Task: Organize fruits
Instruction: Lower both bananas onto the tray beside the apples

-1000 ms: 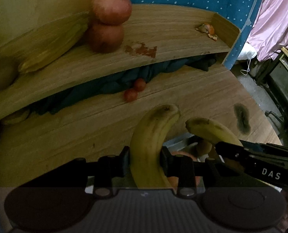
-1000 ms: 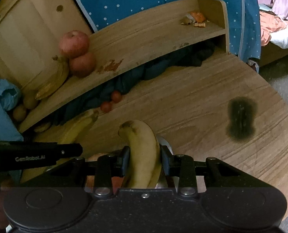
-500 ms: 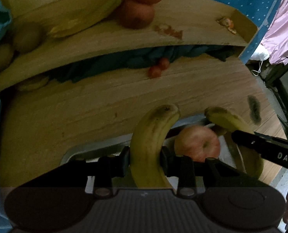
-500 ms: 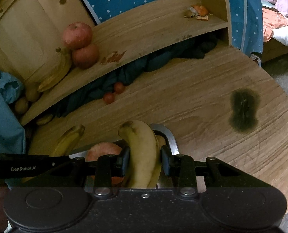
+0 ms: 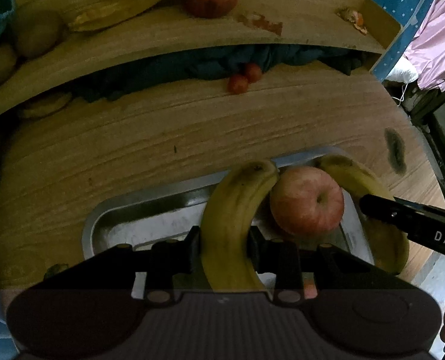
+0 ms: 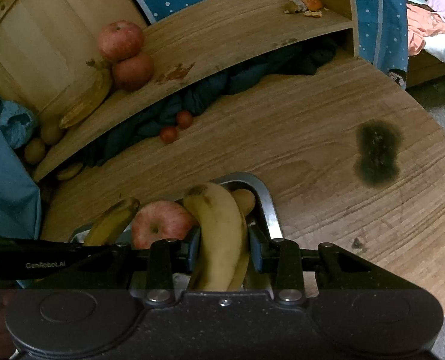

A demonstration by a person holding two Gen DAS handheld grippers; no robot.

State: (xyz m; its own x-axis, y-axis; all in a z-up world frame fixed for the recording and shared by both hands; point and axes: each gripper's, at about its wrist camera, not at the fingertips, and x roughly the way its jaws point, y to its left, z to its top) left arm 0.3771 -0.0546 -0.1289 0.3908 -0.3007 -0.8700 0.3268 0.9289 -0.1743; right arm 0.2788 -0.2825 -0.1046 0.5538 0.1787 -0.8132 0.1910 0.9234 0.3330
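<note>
One banana [image 5: 231,225] is being pinched mid-body by the left gripper [image 5: 224,250], another banana [image 6: 219,234] by the right gripper [image 6: 224,252]; soft, bruisable fruit, judged needing gentle pressure.

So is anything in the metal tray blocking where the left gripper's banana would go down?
Partly. An apple sits in the tray right beside the left banana, touching its tip. The tray floor left of the banana looks bare.

Left gripper [image 5: 224,244]: black linkage, 2 silver screws, ribbed grey housing. Right gripper [image 6: 224,250]: black, speckled housing, "DAS" lettering.
</note>
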